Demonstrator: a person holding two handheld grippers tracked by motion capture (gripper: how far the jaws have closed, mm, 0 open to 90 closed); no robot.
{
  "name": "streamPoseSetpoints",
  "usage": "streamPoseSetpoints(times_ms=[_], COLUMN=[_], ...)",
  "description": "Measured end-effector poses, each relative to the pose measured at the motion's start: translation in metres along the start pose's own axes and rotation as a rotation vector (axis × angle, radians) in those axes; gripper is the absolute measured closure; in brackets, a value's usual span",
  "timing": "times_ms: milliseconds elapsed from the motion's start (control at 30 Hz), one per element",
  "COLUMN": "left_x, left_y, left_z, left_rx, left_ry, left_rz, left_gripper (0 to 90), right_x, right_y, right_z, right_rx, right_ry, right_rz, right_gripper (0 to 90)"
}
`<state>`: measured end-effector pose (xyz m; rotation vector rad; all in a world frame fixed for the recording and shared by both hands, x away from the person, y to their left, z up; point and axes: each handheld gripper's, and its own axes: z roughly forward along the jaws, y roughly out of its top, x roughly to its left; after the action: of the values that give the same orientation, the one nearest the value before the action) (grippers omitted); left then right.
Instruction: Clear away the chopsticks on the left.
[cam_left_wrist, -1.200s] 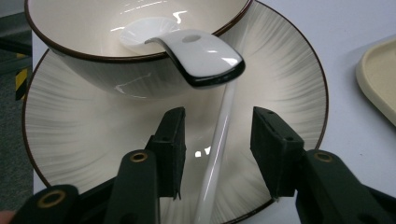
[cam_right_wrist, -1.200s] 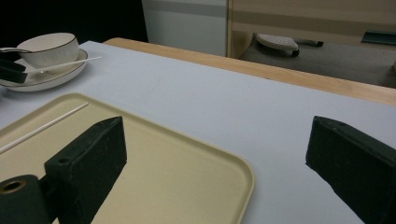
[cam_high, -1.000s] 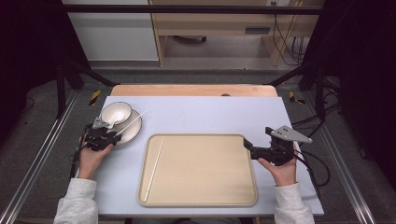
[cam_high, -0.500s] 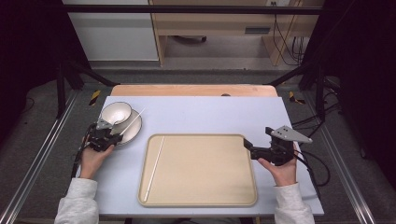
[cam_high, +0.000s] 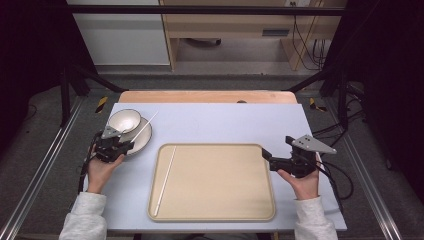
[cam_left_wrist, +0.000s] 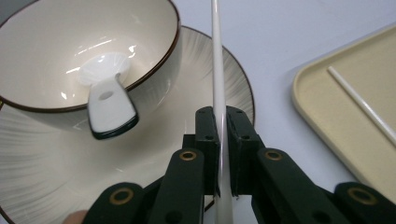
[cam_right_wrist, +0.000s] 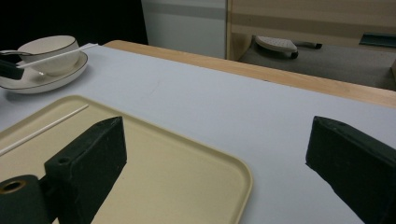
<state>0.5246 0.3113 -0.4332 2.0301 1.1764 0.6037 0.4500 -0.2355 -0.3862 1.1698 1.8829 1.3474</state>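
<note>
Left gripper (cam_high: 125, 145): fingers clenched on a white chopstick (cam_left_wrist: 217, 88), far-left on the desk (cam_high: 225, 120), over the plate (cam_high: 144, 140) beside the bowl (cam_high: 124, 120). Right gripper (cam_right_wrist: 215, 163): fingers spread, grasping nothing, at the tray's (cam_high: 220, 210) right edge.

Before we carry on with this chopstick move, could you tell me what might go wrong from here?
1. The left gripper pinches the white chopstick near one end, so the long free end might swing and knock the bowl or its spoon.
2. The thin, smooth stick could slip or pivot between the pads.
3. Set down carelessly on the tray, it may roll or cross the chopstick already there.
</note>
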Motion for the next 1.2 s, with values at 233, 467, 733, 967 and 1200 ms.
streamPoseSetpoints(times_ms=[233,467,733,967,1200], left_x=[-0.015,-0.033,-0.058,-0.078,-0.101], left_y=[0.003,0.004,0.004,0.003,0.003], left_z=[-0.009,-0.019,-0.037,-0.047,-0.056], left_rx=[-0.026,-0.056,-0.099,-0.122,-0.152], left_ry=[0.014,0.034,0.056,0.058,0.066], left_rz=[-0.018,-0.036,-0.040,-0.032,-0.060], left_gripper=[84.4,84.4,84.4,84.4,84.3], right_x=[-0.001,-0.002,-0.002,-0.002,-0.003], right_y=[0.000,0.001,0.002,0.002,0.002], right_z=[-0.002,-0.004,-0.006,-0.006,-0.009], right_rx=[-0.006,-0.013,-0.021,-0.019,-0.031], right_ry=[-0.002,-0.003,-0.002,-0.001,-0.001], right_rz=[0.001,0.006,0.007,0.010,0.017], right_gripper=[5.5,5.4,5.5,5.4,5.5])
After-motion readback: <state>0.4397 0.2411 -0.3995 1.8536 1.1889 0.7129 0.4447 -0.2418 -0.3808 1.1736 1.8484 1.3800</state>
